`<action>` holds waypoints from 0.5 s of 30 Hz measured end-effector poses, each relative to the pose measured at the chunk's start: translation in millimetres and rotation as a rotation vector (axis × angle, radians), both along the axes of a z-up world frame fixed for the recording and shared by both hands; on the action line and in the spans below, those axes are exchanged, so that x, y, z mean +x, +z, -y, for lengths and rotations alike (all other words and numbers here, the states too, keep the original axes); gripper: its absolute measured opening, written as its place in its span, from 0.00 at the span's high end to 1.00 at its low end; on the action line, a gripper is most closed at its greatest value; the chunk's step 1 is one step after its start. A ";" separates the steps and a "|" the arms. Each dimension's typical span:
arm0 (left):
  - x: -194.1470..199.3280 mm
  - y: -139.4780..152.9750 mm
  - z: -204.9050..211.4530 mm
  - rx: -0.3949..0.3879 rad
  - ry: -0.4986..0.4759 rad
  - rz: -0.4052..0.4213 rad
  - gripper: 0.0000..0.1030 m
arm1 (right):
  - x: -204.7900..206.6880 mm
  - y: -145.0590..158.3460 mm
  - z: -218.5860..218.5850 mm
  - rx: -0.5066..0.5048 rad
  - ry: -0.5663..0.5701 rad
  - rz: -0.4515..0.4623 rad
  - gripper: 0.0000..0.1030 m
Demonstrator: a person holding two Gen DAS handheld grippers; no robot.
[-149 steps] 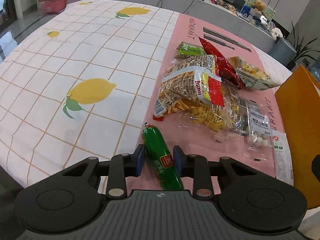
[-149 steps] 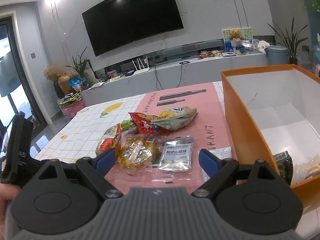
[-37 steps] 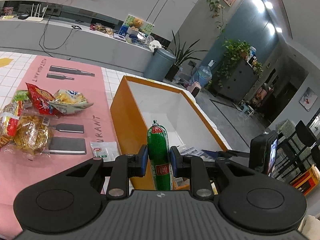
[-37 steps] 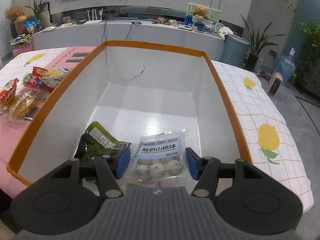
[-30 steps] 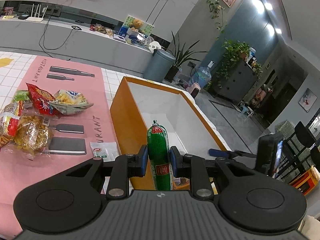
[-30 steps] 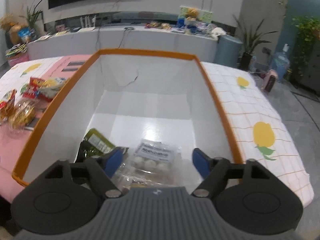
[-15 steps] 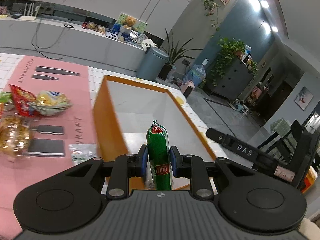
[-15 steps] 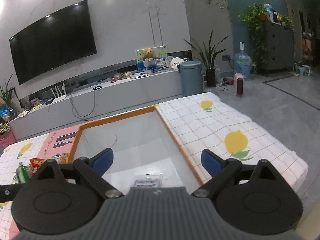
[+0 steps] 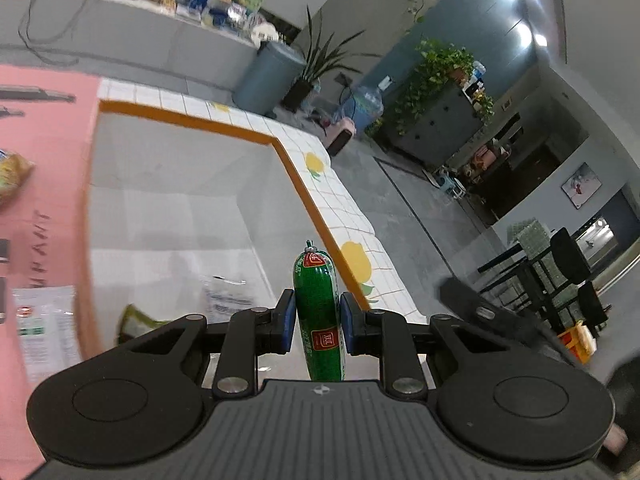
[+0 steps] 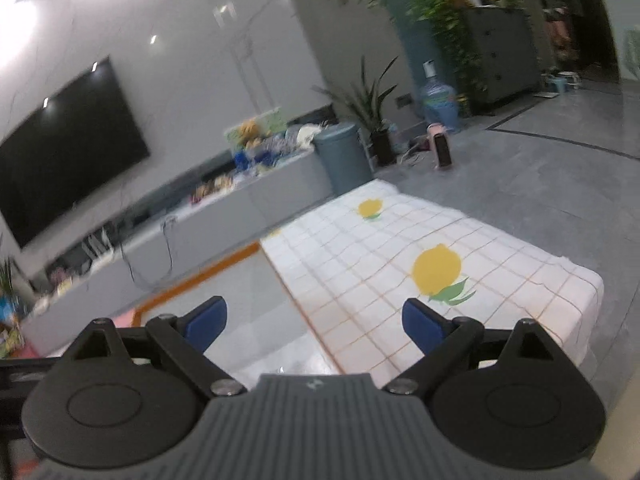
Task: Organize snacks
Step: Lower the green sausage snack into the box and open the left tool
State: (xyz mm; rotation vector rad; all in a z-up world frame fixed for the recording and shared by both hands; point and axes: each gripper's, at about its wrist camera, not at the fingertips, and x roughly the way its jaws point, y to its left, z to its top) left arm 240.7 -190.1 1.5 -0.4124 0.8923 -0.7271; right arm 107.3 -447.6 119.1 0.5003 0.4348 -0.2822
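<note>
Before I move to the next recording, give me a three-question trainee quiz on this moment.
1. True or false: the left claw is shut on the green sausage.
2. Which describes the right claw? A) clamped on a packet B) open and empty C) shut on nothing
3. Fill in: the white-lined box has an ______ rim.

Key: 1 true. 2 B. 3 orange.
</note>
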 end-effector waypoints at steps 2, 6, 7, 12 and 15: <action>7.7 -4.6 10.2 0.000 -0.012 -0.027 0.75 | -6.7 3.3 6.2 0.036 -0.013 0.033 0.10; 19.0 -15.0 33.2 0.067 -0.029 -0.064 0.75 | -7.2 6.6 8.7 0.031 -0.040 0.042 0.10; 20.9 -16.8 38.7 0.098 -0.035 -0.065 0.75 | -5.5 6.4 7.1 0.018 -0.039 0.033 0.10; 26.4 -34.8 56.9 0.202 -0.041 -0.128 0.75 | 1.3 1.5 4.2 -0.020 -0.033 -0.007 0.10; 31.1 -43.4 59.5 0.187 -0.049 -0.177 0.74 | 1.1 -0.1 5.2 -0.017 -0.035 -0.009 0.10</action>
